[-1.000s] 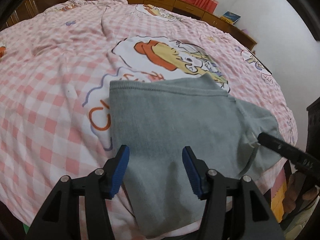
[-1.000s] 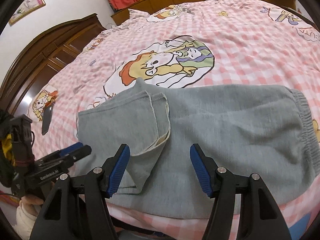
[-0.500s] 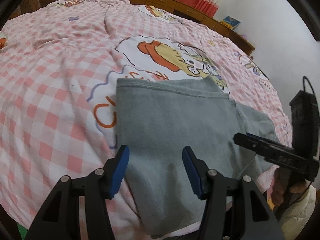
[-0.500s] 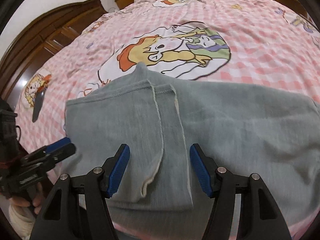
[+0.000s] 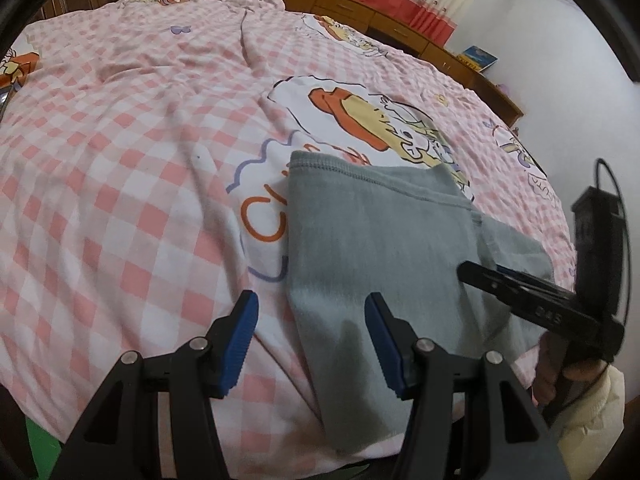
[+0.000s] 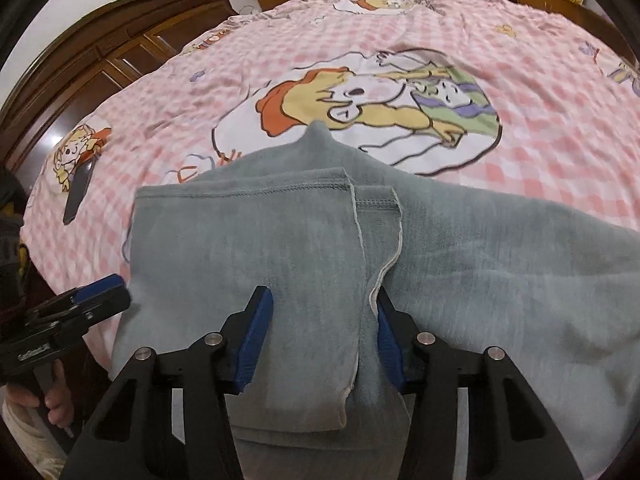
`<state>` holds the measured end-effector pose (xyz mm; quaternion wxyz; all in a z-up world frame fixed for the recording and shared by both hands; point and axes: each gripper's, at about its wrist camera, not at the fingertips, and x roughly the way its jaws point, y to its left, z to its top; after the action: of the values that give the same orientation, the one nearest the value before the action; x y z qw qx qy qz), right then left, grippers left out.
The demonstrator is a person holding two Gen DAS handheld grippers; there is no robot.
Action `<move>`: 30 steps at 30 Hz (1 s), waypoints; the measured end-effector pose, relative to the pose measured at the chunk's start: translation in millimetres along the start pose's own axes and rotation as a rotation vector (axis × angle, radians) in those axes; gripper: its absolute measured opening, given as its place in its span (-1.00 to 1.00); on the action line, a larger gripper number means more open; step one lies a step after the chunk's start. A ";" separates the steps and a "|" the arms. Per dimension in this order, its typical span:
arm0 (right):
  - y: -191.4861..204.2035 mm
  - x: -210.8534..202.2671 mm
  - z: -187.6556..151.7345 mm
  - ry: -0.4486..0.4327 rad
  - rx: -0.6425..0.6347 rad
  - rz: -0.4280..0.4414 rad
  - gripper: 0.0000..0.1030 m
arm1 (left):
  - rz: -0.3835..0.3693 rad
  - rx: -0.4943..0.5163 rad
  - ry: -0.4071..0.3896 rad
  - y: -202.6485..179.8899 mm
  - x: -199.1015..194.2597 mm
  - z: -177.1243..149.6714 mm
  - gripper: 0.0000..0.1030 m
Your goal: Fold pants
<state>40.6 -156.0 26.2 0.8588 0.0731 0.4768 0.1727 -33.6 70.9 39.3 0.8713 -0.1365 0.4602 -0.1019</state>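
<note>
grey fleece pants [image 6: 460, 280] lie partly folded on a pink checked bedspread [image 5: 120, 184], the leg ends doubled over the body of the garment. the right gripper [image 6: 320, 338] hangs with jaws wide, the folded hem edge just ahead of and between them; the left gripper [image 5: 312, 340], jaws also wide and empty, straddles the near left edge of the cloth. the fabric looks soft, light and limp, likely to sag unless pinched through both layers at the corners.
</note>
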 end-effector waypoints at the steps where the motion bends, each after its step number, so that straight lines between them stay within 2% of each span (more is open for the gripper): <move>1: 0.9 -1.3 -0.3 -0.008 0.005 -0.006 -0.01 | -0.001 0.003 0.001 0.2 -1.9 -1.6 0.13; 2: 3.6 -1.6 -0.8 -0.011 -0.008 -0.026 -0.08 | 0.001 0.006 -0.001 0.7 -4.2 -3.8 0.13; 4: 8.1 -2.9 -2.1 -0.022 -0.035 -0.054 -0.43 | 0.013 0.006 -0.001 2.9 -6.5 -7.6 0.13; 5: 9.7 -5.6 -1.9 -0.029 -0.033 -0.052 -0.71 | 0.016 0.000 0.001 5.1 -7.7 -10.0 0.13; 6: 9.4 -8.5 -0.9 -0.033 -0.022 -0.051 -0.75 | 0.017 -0.008 0.004 6.8 -9.1 -12.1 0.13; 14: 28.4 -59.4 12.8 -0.140 0.034 0.034 -0.80 | -0.016 -0.018 -0.013 14.3 -39.0 -27.0 0.15; 16: 36.7 -73.7 18.0 -0.172 0.027 0.056 -0.81 | -0.046 -0.017 -0.008 11.1 -45.7 -31.5 0.25; 21: 46.3 -119.6 24.9 -0.263 0.027 0.059 -0.81 | -0.071 0.015 -0.003 -3.8 -52.6 -40.9 0.27; 26: 30.1 -172.6 27.4 -0.356 0.078 0.014 -0.81 | -0.074 0.037 -0.003 -12.8 -53.2 -45.1 0.27; 30: -2.0 -189.0 21.9 -0.364 0.146 -0.057 -0.81 | -0.070 0.063 0.004 -20.3 -50.7 -47.0 0.27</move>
<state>-32.2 -226.3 187.3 0.9278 0.1517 0.3268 0.0972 -101.8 60.4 60.0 0.8701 -0.1248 0.4536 -0.1472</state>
